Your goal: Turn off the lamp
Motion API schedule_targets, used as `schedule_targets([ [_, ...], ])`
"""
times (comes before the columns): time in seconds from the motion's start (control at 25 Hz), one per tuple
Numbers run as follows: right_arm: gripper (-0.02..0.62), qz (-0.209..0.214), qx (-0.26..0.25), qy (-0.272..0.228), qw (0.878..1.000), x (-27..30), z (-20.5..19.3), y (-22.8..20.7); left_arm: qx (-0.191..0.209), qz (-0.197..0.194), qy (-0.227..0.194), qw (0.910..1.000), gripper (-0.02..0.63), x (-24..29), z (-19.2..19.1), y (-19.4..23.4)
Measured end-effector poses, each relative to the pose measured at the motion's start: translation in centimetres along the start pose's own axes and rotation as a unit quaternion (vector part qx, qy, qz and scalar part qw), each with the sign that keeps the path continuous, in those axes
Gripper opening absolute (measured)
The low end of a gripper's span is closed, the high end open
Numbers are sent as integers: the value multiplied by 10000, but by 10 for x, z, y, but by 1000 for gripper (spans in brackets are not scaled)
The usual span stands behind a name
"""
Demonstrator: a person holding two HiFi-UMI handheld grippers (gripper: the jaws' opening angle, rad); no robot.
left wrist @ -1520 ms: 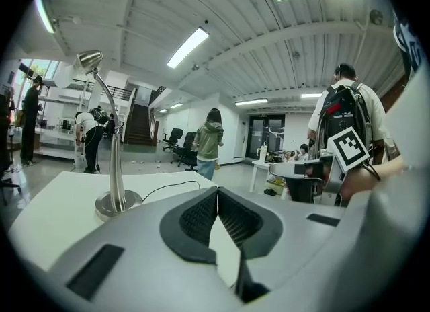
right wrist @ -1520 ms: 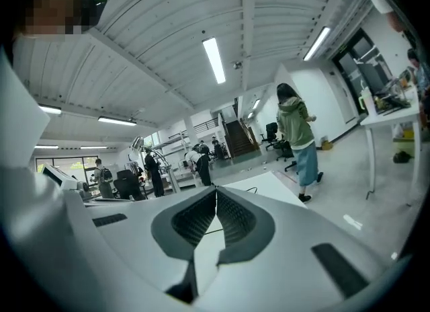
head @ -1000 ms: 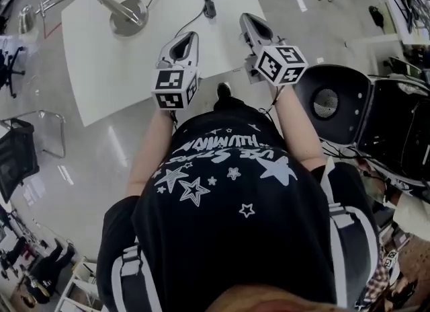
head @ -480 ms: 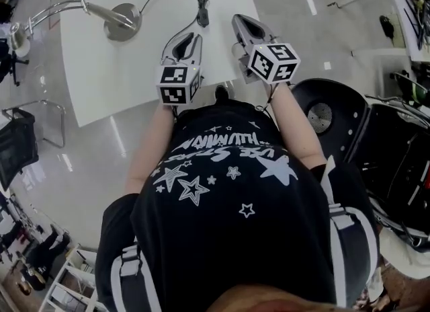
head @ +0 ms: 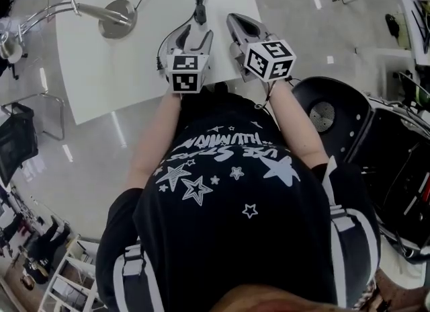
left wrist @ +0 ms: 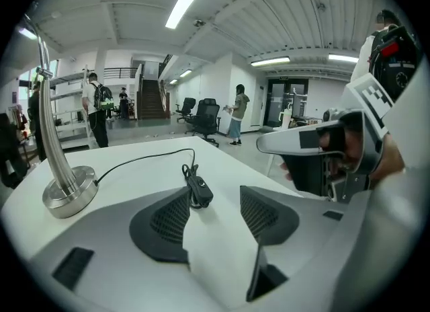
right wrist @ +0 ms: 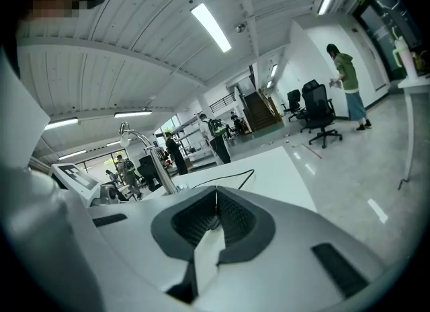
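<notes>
Since the earlier head view, both hand-held grippers have come forward over the white rectangular tabletop (head: 101, 79). The left hand-held gripper (head: 194, 33) has closed in on the small black inline switch (head: 199, 15), and its jaws, narrow then, now stand wide.

The left gripper view shows those jaws (left wrist: 215, 193) opening and far apart. The black switch (left wrist: 199, 191) lies flat on the tabletop just past the tips, close beside the left pad (left wrist: 171, 220). Neither pad presses on it, so this hand-held gripper holds nothing.

The right hand-held gripper (head: 233, 19) hovers over the tabletop's near right edge, just beside the left one. Its own view shows its ribbed black pads pressed together (right wrist: 216, 200) with nothing between them.

The task's thing, a chrome desk lamp with a round metal base (head: 115, 20), stands toward the far left of the tabletop, well apart from both hand-held grippers. Its curved arm runs left beyond the tabletop edge to a small shade (head: 8, 45). A thin black cord (left wrist: 134, 161) loops from the base across the white surface to the switch — the only part of the lamp within the left jaws' reach. In the left gripper view the base (left wrist: 69, 195) sits at the left, its upright stem (left wrist: 50, 115) rising out of the top of the picture.
</notes>
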State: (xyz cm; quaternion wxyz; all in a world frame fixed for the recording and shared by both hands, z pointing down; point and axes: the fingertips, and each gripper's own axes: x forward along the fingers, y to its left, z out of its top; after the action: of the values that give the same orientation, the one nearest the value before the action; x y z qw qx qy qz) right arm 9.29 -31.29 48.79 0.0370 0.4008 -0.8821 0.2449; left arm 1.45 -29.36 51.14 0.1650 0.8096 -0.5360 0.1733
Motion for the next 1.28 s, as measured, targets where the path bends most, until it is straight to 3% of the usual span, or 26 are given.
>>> schedule_targets([
  [0.16,6,-88,18,68,9999,3,-2,-5,106,302,68,9995,230,15,-5,9],
  [0.44,6,-266,58,205,9994,7,-7,-19,208,441,390,9981,230,41,-25,15],
  [0.6,6,-276,39,256,9993,14,-7,-20,1,386,507,9980,229,51,-27,16],
  [0.8,6,-195,-38,384,9991,26,-9,-16,131,419,681,9967,229,61,-30,18],
  [1.12,6,-131,-92,503,9986,39,-8,-17,-6,250,873,9959,223,67,-32,19],
  [1.28,6,-79,-100,615,9980,45,-12,-17,-75,203,946,9953,166,66,-32,23],
])
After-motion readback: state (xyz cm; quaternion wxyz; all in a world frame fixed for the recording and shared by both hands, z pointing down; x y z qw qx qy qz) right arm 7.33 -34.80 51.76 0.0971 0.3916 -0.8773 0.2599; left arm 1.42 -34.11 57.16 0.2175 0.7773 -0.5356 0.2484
